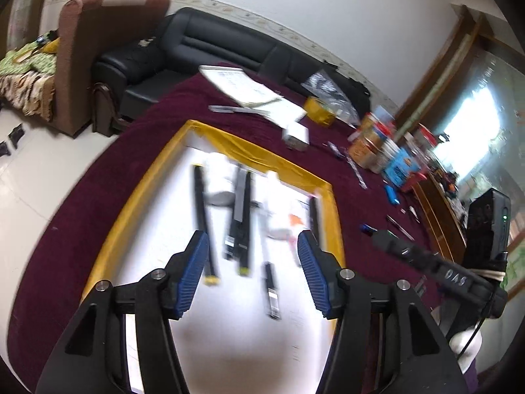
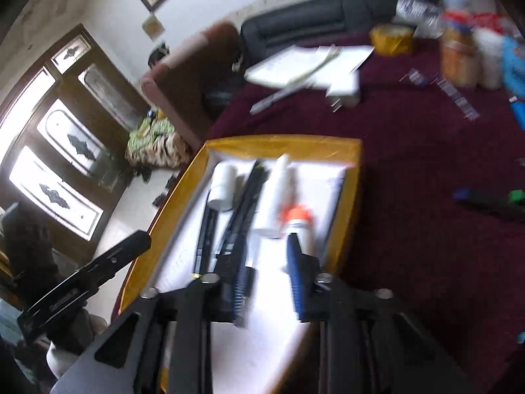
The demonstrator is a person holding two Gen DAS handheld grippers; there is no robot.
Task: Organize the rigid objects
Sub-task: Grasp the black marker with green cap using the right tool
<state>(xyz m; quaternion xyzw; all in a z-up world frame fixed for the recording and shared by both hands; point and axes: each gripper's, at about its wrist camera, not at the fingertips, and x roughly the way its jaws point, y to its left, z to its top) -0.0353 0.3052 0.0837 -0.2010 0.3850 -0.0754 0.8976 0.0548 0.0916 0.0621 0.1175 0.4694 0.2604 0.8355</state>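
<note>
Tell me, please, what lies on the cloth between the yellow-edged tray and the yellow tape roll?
In the left wrist view, a small white box lies between the tray and the tape roll.

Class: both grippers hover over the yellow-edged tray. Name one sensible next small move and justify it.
Probably swing the right gripper toward the black marker on the maroon cloth. Both sets of jaws stand open and empty, the tray already holds pens and tubes, and the marker lies loose outside it.
</note>
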